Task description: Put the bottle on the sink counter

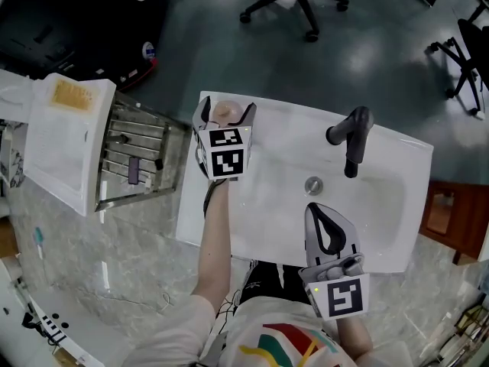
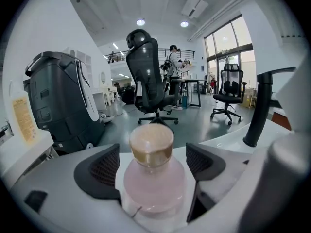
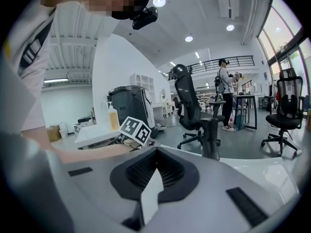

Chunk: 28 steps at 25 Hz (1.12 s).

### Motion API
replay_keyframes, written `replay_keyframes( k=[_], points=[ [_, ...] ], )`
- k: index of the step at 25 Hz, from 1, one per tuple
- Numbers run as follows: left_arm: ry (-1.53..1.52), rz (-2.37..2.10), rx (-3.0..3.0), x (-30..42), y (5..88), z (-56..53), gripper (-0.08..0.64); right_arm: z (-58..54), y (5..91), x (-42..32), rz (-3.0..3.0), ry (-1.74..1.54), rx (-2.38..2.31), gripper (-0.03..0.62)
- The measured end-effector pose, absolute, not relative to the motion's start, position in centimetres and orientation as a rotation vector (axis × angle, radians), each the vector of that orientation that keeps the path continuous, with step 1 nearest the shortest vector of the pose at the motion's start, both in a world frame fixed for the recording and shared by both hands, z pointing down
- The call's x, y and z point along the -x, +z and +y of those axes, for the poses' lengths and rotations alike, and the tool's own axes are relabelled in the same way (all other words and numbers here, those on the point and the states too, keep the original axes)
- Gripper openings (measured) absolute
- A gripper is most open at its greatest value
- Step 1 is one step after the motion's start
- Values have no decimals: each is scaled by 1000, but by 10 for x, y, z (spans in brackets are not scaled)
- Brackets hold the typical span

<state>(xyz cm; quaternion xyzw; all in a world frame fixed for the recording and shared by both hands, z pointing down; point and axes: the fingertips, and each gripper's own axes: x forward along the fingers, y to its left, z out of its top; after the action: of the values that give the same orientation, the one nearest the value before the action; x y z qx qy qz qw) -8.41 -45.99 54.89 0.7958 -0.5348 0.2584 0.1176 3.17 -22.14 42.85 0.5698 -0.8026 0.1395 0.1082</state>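
White sink counter [image 1: 397, 159] is seen from above. Over its near edge the right gripper [image 1: 319, 214] is held with jaws pressed together, nothing between them. Past the drain [image 1: 313, 184], the bottle [image 2: 153, 176] is pinched upright by the left gripper [image 1: 226, 117] at the counter's far left corner. A faucet [image 1: 351, 138] is set at the far rim, and a chair [image 1: 294, 2] is seen beyond.
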Motion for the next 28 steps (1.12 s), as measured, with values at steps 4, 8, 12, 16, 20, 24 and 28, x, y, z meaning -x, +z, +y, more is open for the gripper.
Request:
replay_keyframes(
  k=[4, 8, 12, 16, 20, 24, 28],
  points=[
    [686, -1596, -2364, 80, 514, -460, 407, -223, 409, -35, -2372, 335, -1701, 12],
    [610, -1665, -2441, 73, 459, -459, 407, -228, 381, -48, -2347, 220, -1767, 12],
    [528, -1632, -2584, 54, 395, -447, 405, -233, 339, -70, -2310, 73, -1873, 12],
    [442, -1651, -2727, 39, 326, -422, 259, -224, 299, -88, -2264, -76, -1918, 12],
    [258, -1727, -2845, 33, 247, -387, 169, -217, 259, -97, -2240, -238, -1976, 11],
    [131, -1784, -2920, 33, 193, -325, 44, -198, 233, -98, -2239, -281, -2024, 12],
    [-108, -1684, -2968, 16, 164, -264, 23, -186, 207, -102, -2266, -353, -2109, 12]
  ],
)
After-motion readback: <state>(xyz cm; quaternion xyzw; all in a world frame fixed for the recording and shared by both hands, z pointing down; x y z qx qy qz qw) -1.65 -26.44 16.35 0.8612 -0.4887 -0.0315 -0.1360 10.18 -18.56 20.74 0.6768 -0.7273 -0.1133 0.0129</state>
